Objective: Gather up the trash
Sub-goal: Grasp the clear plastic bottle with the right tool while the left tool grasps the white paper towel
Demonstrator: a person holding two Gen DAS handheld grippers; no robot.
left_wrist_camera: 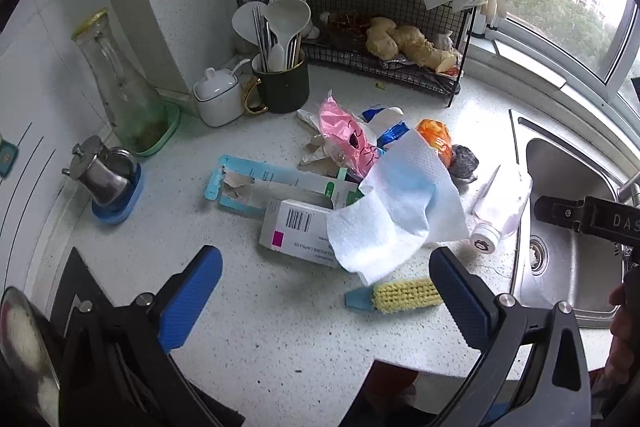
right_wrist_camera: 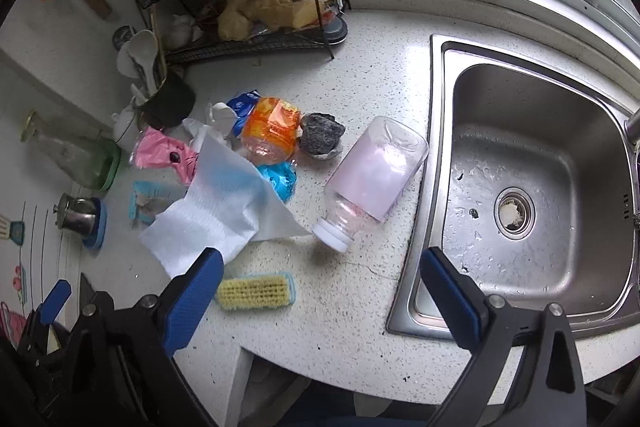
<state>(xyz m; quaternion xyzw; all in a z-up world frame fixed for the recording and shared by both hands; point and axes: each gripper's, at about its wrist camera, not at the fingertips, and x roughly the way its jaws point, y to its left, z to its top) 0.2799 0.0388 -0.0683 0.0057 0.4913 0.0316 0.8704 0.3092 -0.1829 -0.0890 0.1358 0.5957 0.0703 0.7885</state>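
Left wrist view
Left gripper (left_wrist_camera: 326,287): low over the worktop's (left_wrist_camera: 280,327) near edge, pointing toward the back wall; jaws spread wide, nothing between them.
Blue pads (left_wrist_camera: 192,291): one on each side of the yellow brush (left_wrist_camera: 400,294), neither touching it.
Trash heap: mid-worktop, a white paper towel (left_wrist_camera: 400,215) draped over a barcoded carton (left_wrist_camera: 296,227); pink wrapper (left_wrist_camera: 352,139) and orange bag (left_wrist_camera: 436,139) behind it; torn teal packaging (left_wrist_camera: 248,183) to its left.
Clear bottle (left_wrist_camera: 500,207): on its side, at the worktop's edge by the sink (left_wrist_camera: 568,267).
Right gripper (left_wrist_camera: 540,207): only a black part showing at the right edge, above the sink.

Right wrist view
Right gripper (right_wrist_camera: 320,279): tilted down over the near edge where worktop (right_wrist_camera: 340,307) meets sink (right_wrist_camera: 436,107); jaws wide apart, empty.
Clear bottle (right_wrist_camera: 372,183): lying down, white cap toward the camera, just ahead of the jaws.
Paper towel (right_wrist_camera: 216,211): partly behind the left pad (right_wrist_camera: 192,295).
Yellow brush (right_wrist_camera: 256,291): flat near the front edge, just beside that pad.
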